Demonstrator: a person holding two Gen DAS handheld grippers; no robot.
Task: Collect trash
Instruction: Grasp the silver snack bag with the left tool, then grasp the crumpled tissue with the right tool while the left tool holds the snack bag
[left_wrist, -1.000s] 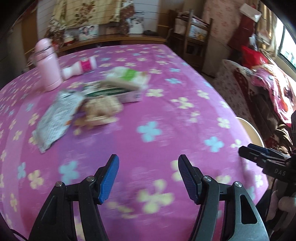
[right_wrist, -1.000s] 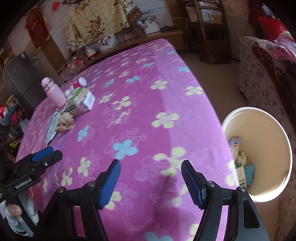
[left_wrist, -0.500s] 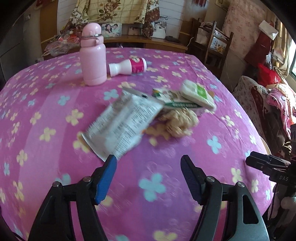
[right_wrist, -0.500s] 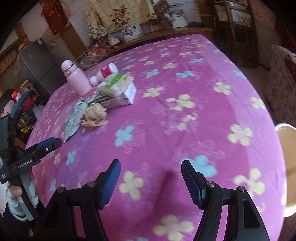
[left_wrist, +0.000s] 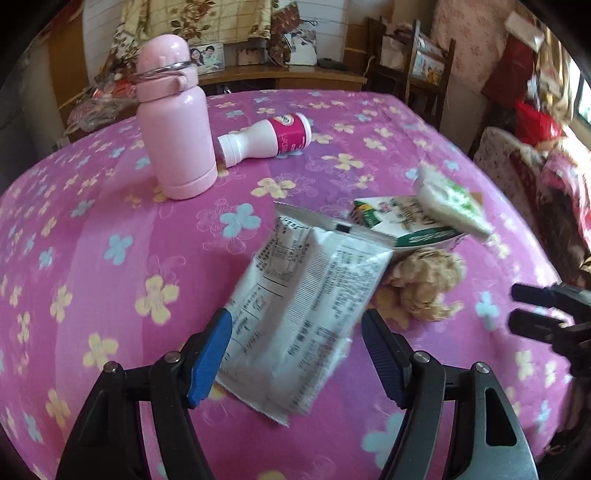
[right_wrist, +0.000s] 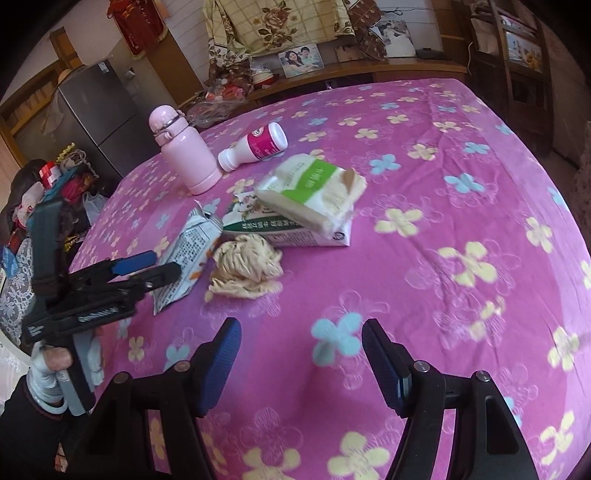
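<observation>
Pink cloth with pale yellow and blue flowers covers the table (left_wrist: 110, 206), which fills most of both wrist views. Nearest in the left view, the left tongs (left_wrist: 295, 345) stand apart, and the near end of a flat white snack wrapper (left_wrist: 306, 295) lies on the cloth between the two blue pads, not pressed by either. The right tongs (right_wrist: 301, 352) also stand apart, over bare cloth with nothing between them; in the left view they show as dark tips at the right edge. A person's hand (right_wrist: 55, 363) grips the handle of the left tongs at the lower left of the right view.

Just beyond the wrapper sits a crumpled beige tissue (right_wrist: 245, 267), touching the wrapper's edge. Behind it lies a green-and-white carton (right_wrist: 291, 229) on its side, with a soft pack of tissues (right_wrist: 314, 188) resting on top. Farther back, a pink flask (left_wrist: 175, 122) stands upright, and a small white bottle with a pink label (left_wrist: 269, 142) lies on its side just beside it. A wooden shelf with framed photographs (right_wrist: 301, 61) runs along the far wall.
</observation>
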